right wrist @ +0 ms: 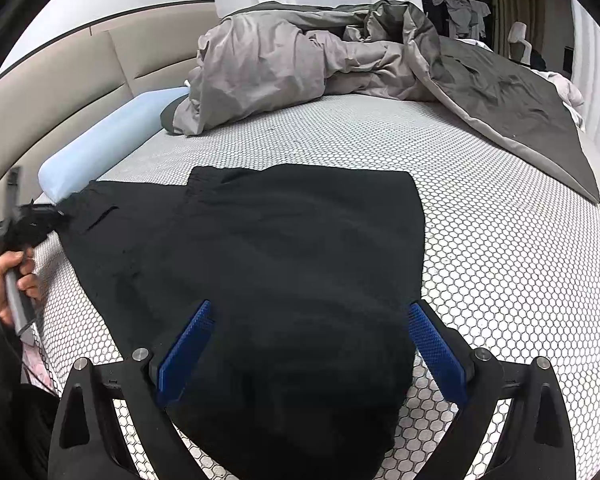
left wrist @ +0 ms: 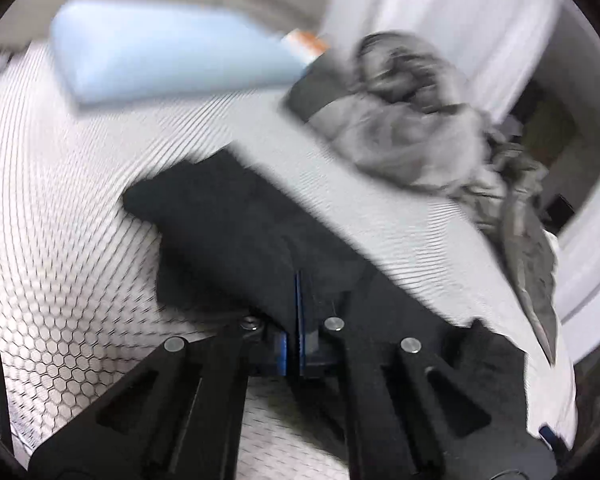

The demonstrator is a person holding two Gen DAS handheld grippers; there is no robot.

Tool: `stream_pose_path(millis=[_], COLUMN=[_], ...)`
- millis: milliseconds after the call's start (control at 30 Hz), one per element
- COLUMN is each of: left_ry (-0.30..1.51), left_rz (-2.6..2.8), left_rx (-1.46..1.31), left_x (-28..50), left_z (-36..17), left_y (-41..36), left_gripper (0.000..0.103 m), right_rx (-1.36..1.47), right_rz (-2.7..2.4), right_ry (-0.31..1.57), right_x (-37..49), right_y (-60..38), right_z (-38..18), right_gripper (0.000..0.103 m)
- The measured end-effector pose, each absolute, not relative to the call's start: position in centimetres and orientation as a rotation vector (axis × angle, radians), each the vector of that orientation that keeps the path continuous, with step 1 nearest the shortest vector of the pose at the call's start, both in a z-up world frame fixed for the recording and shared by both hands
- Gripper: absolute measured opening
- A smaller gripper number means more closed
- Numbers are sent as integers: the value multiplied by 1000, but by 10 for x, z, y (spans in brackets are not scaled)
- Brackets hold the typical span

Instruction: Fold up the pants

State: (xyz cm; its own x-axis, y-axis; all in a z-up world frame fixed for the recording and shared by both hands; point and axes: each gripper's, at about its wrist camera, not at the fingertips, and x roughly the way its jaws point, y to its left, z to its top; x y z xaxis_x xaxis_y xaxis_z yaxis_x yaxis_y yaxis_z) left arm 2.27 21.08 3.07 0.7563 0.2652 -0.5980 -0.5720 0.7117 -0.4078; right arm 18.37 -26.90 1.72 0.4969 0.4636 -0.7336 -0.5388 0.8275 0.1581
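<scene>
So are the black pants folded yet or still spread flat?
Partly folded: the black pants lie on the bed with one layer doubled over another. The left gripper is shut on an edge.

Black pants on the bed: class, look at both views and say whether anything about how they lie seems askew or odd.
Yes. The black pants lie unevenly: the top layer's edge stops short, leaving a strip with a pocket slit sticking out at the left, where the left gripper is shut on the cloth. Beyond them, the grey duvet lies crumpled.
</scene>
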Motion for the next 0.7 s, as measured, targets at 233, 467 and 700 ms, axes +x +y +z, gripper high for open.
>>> stream_pose_path(millis=[233, 467, 700], left_ry=[469, 745, 922], left_rz=[152, -343, -409], left_rx=[-402, -247, -235], left_x=[53, 106, 83], left_z=[101, 51, -18], left_y=[76, -95, -115], left_gripper=[1, 19, 55], right_rx=[-77, -14, 138], right_rz=[580, 486, 356], right_ry=[853, 853, 910], right_x=[188, 200, 218], right_y=[-282, -321, -369], right_z=[18, 20, 9], right_gripper=[98, 98, 98])
